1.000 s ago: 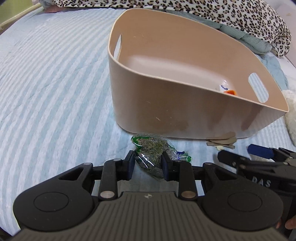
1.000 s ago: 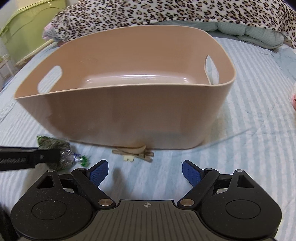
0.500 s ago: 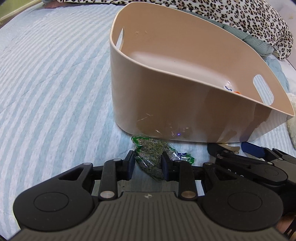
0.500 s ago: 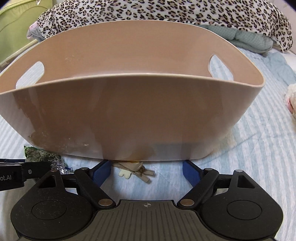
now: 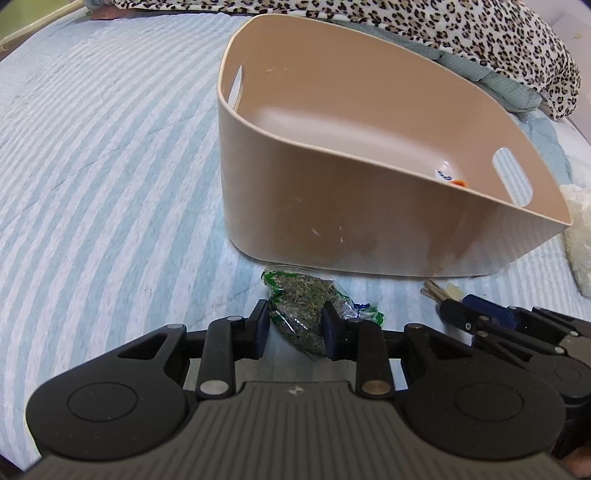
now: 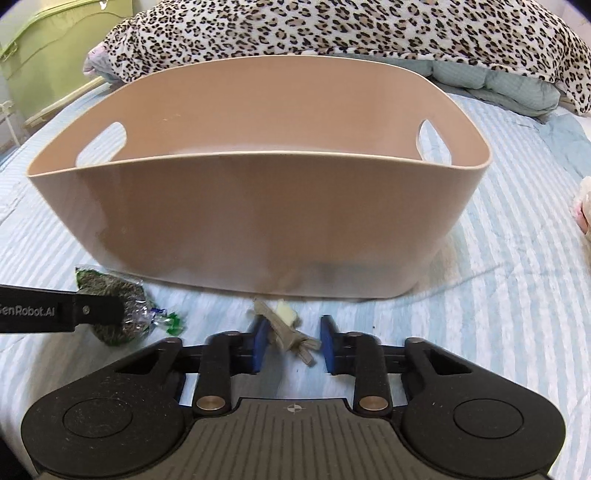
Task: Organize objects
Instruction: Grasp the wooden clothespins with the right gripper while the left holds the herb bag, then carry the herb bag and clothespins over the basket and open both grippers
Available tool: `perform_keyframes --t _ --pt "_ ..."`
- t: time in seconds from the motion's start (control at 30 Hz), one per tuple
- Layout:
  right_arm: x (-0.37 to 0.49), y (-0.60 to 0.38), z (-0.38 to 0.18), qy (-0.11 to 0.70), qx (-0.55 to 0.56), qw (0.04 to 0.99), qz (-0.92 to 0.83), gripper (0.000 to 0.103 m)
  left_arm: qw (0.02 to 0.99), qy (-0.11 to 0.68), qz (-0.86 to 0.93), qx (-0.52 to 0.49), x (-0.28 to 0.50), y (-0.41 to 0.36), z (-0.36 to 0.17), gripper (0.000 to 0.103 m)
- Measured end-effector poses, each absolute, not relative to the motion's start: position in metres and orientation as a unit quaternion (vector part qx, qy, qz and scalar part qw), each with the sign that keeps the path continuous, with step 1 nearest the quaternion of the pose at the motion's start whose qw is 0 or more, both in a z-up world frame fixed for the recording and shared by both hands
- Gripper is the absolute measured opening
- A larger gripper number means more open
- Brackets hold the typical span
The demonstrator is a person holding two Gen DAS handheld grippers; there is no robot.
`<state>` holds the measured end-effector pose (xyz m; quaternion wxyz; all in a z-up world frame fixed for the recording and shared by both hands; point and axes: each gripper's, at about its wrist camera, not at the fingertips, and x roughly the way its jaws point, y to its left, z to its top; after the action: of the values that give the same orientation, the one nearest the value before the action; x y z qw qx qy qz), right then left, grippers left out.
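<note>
A tan bin point(image 5: 332, 206) is sitting on a striped bed point(image 5: 110, 166). Before it, the left gripper point(image 5: 295, 325) is clamping a herb bag point(image 5: 306, 306), while the right gripper point(image 6: 291, 343) is closing around small sticks point(image 6: 291, 332), one pad seemingly not yet touching.

1. The bed point(image 5: 110, 166) carries everything; its cover has pale blue and white stripes.
2. A beige plastic basket point(image 6: 258, 221) with cut-out handles stands on the cover, near the middle.
3. A clear packet of dried green herbs point(image 5: 306, 306) lies on the stripes just in front of the basket's near wall.
4. A small bundle of tan sticks with a cream piece point(image 6: 288, 328) lies on the cover beside the packet, also close to the basket's base.
5. A leopard-print blanket point(image 6: 332, 29) is heaped at the far edge of the bed, over a teal quilt point(image 6: 509, 88).
6. A fluffy cream thing point(image 5: 580, 236) rests at the right edge; what it is cannot be told.
</note>
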<state>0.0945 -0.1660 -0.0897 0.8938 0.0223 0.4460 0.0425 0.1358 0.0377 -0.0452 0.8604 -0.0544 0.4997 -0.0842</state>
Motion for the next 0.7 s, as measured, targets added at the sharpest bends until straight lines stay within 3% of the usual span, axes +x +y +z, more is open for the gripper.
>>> perform_keyframes --t 0.4,0.7 --pt "0.068 -0.177 -0.063 0.431 0.027 0.899 0.068 0.019 0.870 0.481 -0.096 -0.051 0.107 0.034 -0.018 0.029" --pt "0.044 -0.191 -0.013 0.375 0.030 0.922 0.095 0.019 0.891 0.436 -0.119 -0.049 0.087 0.032 0.031 0.029"
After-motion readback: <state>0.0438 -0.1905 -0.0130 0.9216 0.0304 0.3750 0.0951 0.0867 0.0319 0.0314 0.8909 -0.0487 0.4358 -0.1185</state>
